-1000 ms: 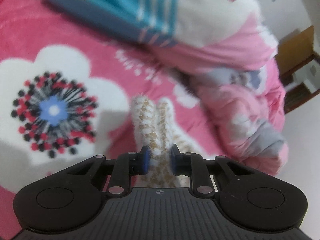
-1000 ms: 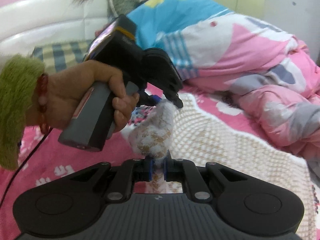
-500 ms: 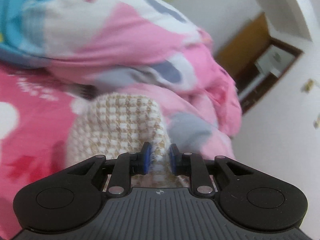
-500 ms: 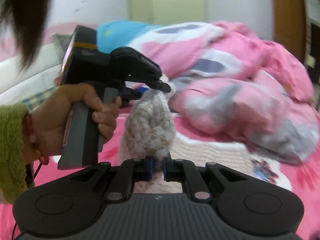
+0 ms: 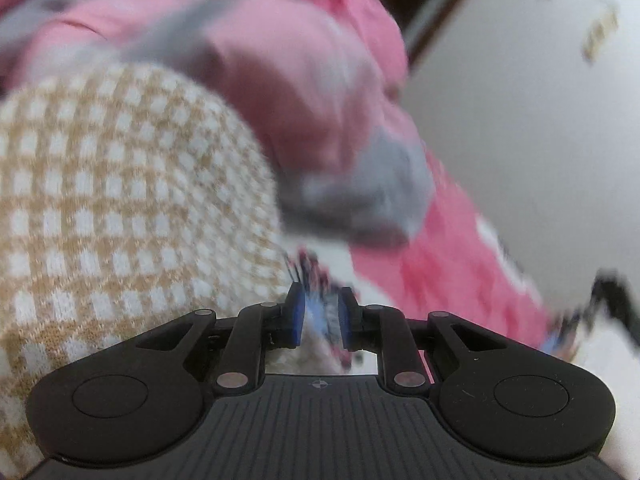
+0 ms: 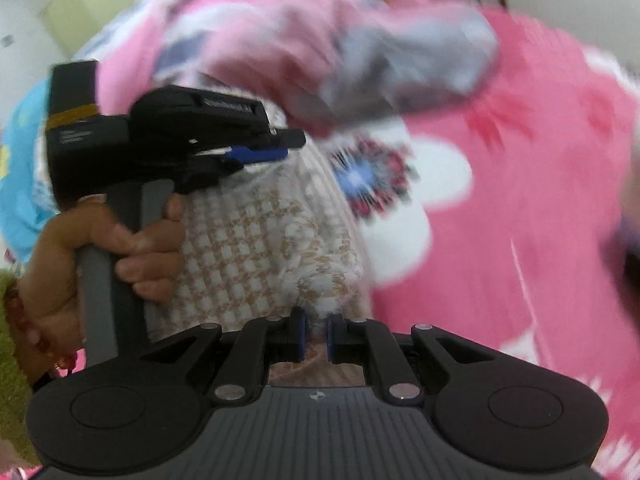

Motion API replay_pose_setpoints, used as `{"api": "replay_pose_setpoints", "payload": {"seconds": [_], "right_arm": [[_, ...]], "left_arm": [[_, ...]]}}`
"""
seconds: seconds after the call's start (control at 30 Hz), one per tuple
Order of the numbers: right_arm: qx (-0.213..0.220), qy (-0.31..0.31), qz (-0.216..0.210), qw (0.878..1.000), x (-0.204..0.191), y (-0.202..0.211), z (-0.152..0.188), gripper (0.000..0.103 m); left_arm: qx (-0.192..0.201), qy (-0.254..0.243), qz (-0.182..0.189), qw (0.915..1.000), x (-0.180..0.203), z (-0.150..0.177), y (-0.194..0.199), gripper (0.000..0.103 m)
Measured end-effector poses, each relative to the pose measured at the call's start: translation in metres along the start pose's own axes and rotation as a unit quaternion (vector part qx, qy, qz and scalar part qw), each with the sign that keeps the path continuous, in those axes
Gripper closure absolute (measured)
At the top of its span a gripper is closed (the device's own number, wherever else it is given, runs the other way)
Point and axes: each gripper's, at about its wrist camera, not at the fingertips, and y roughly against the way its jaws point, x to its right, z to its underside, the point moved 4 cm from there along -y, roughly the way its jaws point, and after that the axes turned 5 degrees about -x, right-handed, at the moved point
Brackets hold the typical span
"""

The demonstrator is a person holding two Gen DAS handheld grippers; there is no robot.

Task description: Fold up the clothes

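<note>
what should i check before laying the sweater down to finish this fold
1. Right gripper shut on sweater: ok, knit pinched between its pads.
2. Left gripper grip on sweater: cannot tell, blurred.
3. Bedspread ahead bare for the sweater: ok.
4. Duvet apart from sweater: cannot tell, it bunches close behind.
5. Sweater flat, no wrinkles: not ok, it hangs bunched.
</note>
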Motion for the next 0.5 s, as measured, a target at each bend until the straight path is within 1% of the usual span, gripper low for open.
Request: {"api": "replay_pose_setpoints", "payload": {"seconds": [0.1, 0.13, 0.2, 0.27, 0.33, 0.37, 0.43, 0.5], "right_arm": [[-0.024, -0.053, -0.022, 0.998, 0.019, -0.015, 0.01, 0.094], [-0.026, -0.066, -0.033, 0.997, 0.022, -0.013, 0.01, 0.094], [-0.027, -0.093, -0.058, 0.994, 0.027, -0.007, 0.009, 0.094], [-0.023, -0.111, -0.089, 0.99, 0.029, 0.005, 0.008, 0.094], [-0.029, -0.118, -0.103, 0.987, 0.029, 0.008, 0.007, 0.094], [-0.033, -0.118, -0.101, 0.987, 0.029, 0.004, 0.007, 0.094], [-0.041, -0.124, -0.098, 0.987, 0.031, -0.008, 0.011, 0.094], [-0.05, -0.136, -0.097, 0.985, 0.034, -0.021, 0.016, 0.094]], "left_arm": [[-0.023, -0.034, 0.003, 0.9991, 0.011, 0.009, -0.009, 0.082], [-0.027, -0.033, 0.007, 0.999, 0.013, 0.008, -0.007, 0.08], [-0.021, -0.001, 0.022, 0.9995, 0.007, 0.001, 0.014, 0.078], [0.008, 0.027, 0.021, 0.9994, -0.004, -0.003, 0.047, 0.075], [0.032, 0.042, -0.002, 0.9986, -0.016, -0.002, 0.079, 0.075], [0.04, 0.045, -0.017, 0.9981, -0.021, 0.001, 0.093, 0.075], [0.033, 0.032, -0.036, 0.9983, -0.027, 0.012, 0.109, 0.076], [0.025, 0.003, -0.053, 0.9983, -0.023, 0.027, 0.116, 0.076]]}}
